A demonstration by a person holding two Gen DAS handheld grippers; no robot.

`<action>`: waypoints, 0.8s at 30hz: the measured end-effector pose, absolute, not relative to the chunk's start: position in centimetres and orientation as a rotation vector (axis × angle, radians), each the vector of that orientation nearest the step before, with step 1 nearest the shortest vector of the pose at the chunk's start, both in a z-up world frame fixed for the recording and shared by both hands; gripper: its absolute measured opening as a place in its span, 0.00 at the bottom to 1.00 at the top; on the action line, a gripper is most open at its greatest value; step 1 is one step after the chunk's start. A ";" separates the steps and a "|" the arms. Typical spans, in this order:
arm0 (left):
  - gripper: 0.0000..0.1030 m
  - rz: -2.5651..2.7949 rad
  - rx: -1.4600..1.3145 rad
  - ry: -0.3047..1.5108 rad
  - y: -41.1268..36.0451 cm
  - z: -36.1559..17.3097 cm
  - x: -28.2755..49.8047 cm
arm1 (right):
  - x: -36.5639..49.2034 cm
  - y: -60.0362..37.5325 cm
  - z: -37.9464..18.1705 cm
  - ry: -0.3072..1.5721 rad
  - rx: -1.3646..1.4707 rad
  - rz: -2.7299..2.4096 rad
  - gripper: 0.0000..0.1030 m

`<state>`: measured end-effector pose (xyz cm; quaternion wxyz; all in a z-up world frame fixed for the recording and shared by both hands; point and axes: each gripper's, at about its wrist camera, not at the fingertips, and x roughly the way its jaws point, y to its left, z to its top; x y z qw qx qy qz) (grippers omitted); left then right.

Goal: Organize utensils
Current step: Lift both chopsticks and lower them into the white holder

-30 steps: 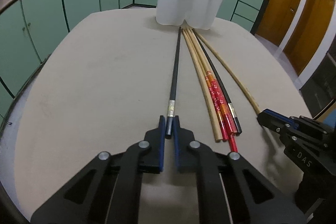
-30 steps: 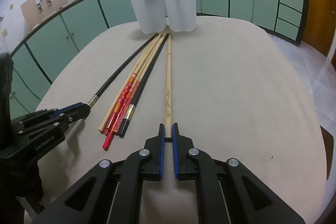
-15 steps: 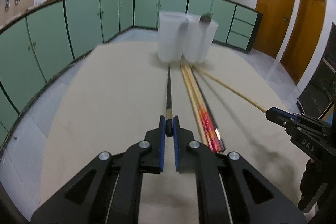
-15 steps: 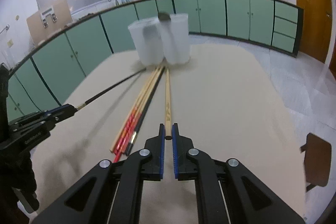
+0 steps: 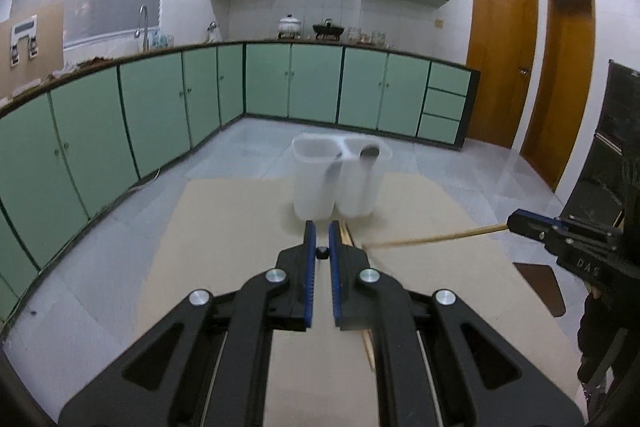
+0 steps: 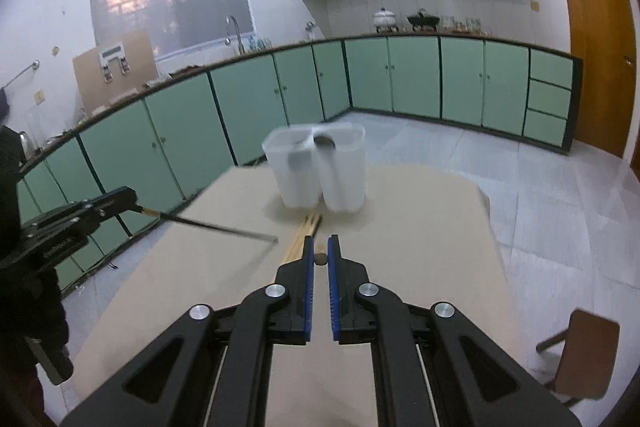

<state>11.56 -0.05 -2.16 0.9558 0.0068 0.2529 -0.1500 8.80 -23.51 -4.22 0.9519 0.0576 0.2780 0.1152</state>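
Note:
My left gripper (image 5: pixel 321 241) is shut on a black chopstick (image 6: pixel 224 229), seen end-on between its jaws (image 5: pixel 321 253) and pointing down toward the table. My right gripper (image 6: pixel 320 251) is shut on a light wooden chopstick (image 5: pixel 436 238), seen end-on in its own view (image 6: pixel 320 259). Both are lifted well above the beige table (image 5: pixel 224 227). A white two-compartment holder (image 5: pixel 340 183) stands at the table's far end with a spoon (image 5: pixel 370 151) in its right compartment. Several chopsticks (image 6: pixel 300 239) lie on the table before the holder.
Green kitchen cabinets (image 5: pixel 160 115) run along the walls beyond the table. A brown chair (image 6: pixel 580 351) stands at the right of the table. Wooden doors (image 5: pixel 500 55) are at the right.
Both grippers have risen high above the table, each lifting its chopstick by the thick end. The views now look down on the holder's rim.

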 end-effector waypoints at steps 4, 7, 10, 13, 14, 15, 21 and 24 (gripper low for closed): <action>0.06 -0.331 0.023 0.500 -0.5 -0.8 13.0 | 10.5 -23.9 -1.7 0.557 0.092 0.261 0.07; 0.06 -0.347 0.021 0.495 -0.6 0.0 14.0 | 11.9 -24.1 -0.3 0.565 0.086 0.281 0.07; 0.06 -0.363 0.016 0.492 -0.8 0.8 14.8 | 13.2 -24.3 1.1 0.563 0.066 0.293 0.07; 0.06 -0.379 0.018 0.477 -0.9 2.0 15.5 | 13.9 -24.2 2.5 0.553 0.050 0.310 0.07; 0.06 -0.386 0.017 0.471 -0.9 2.4 15.7 | 14.1 -24.3 3.2 0.548 0.046 0.318 0.07; 0.05 -0.396 0.018 0.460 -0.9 3.1 15.9 | 14.4 -24.4 4.1 0.539 0.041 0.329 0.07; 0.05 -0.429 0.040 0.384 -1.8 6.5 16.6 | 15.9 -25.3 8.3 0.486 0.048 0.372 0.07; 0.05 -0.443 0.051 0.357 -2.5 7.8 17.1 | 16.9 -25.2 9.9 0.466 0.034 0.376 0.07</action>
